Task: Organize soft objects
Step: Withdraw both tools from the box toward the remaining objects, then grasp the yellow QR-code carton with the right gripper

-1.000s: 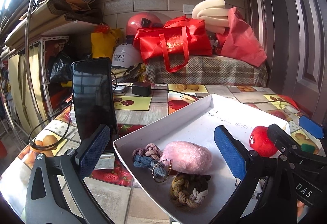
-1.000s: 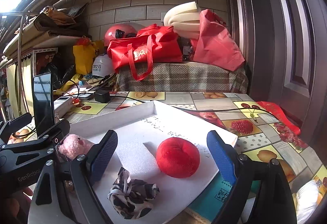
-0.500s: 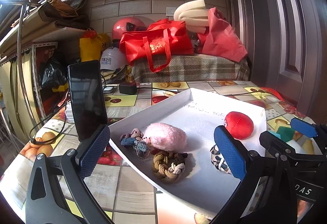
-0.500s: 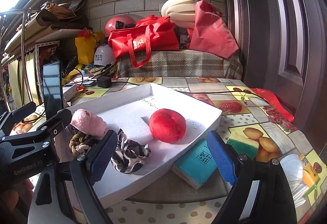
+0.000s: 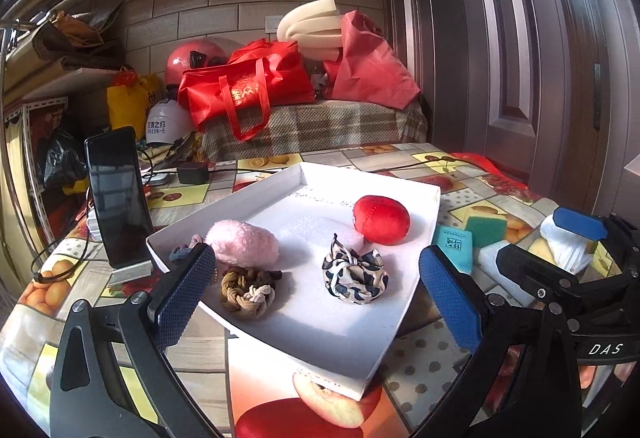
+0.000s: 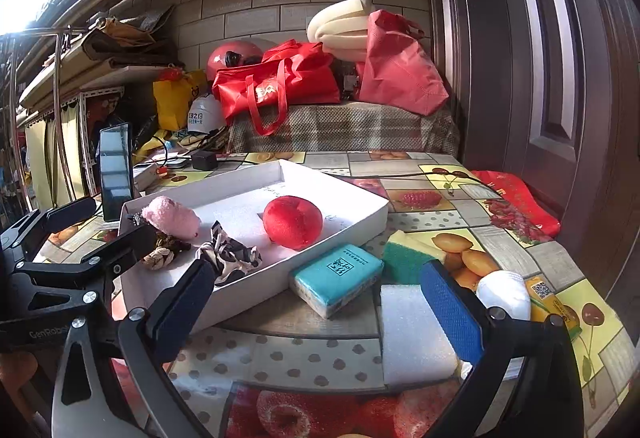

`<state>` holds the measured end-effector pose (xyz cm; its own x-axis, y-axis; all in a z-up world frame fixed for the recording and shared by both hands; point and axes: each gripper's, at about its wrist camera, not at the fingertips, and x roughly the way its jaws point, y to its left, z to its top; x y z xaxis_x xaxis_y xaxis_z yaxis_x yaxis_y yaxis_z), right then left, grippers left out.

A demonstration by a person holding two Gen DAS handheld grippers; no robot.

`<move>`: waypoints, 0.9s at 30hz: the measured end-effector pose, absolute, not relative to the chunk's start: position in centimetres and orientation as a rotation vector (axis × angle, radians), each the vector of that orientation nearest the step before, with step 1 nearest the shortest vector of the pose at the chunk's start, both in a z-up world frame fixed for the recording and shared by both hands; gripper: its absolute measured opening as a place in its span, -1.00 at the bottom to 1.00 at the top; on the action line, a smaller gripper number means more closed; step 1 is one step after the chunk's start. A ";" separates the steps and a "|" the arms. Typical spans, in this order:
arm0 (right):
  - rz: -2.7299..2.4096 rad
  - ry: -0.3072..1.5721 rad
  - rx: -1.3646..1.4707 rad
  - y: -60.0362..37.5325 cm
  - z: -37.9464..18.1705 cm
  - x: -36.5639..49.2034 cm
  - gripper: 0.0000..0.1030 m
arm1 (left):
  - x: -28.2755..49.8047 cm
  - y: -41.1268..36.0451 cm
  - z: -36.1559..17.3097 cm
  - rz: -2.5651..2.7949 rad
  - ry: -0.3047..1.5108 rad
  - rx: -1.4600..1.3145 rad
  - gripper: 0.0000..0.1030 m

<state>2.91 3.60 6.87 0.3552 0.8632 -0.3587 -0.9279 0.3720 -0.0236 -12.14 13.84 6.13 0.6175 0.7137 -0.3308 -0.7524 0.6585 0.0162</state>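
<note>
Both the left gripper [image 5: 316, 294] and right gripper [image 6: 320, 306] gape empty, and the teal tissue pack [image 6: 336, 278] near the tray [image 6: 360, 222] (probably light, squashy) suits a grip across its short sides.

The white tray [image 5: 424, 198] looks like matt cardboard; the pink plush [image 5: 244, 242] is fuzzy, the red ball [image 5: 382, 214] soft cloth, the tablecloth [image 6: 460, 206] glossy.

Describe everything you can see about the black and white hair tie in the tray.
The hair tie is a bunched ring of thin fabric, cream white with black blotches, knotted at its top. It lies loose on the floor of the white tray, toward the near right side, below the red ball and right of the braided tie. Neither touches it, and no hand-held gripper holds it.
</note>
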 end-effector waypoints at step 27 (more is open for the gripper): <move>0.947 0.659 -0.272 -4.3 4.5 16.3 0.22 | 1.8 8.2 4.3 0.532 0.608 -0.133 0.99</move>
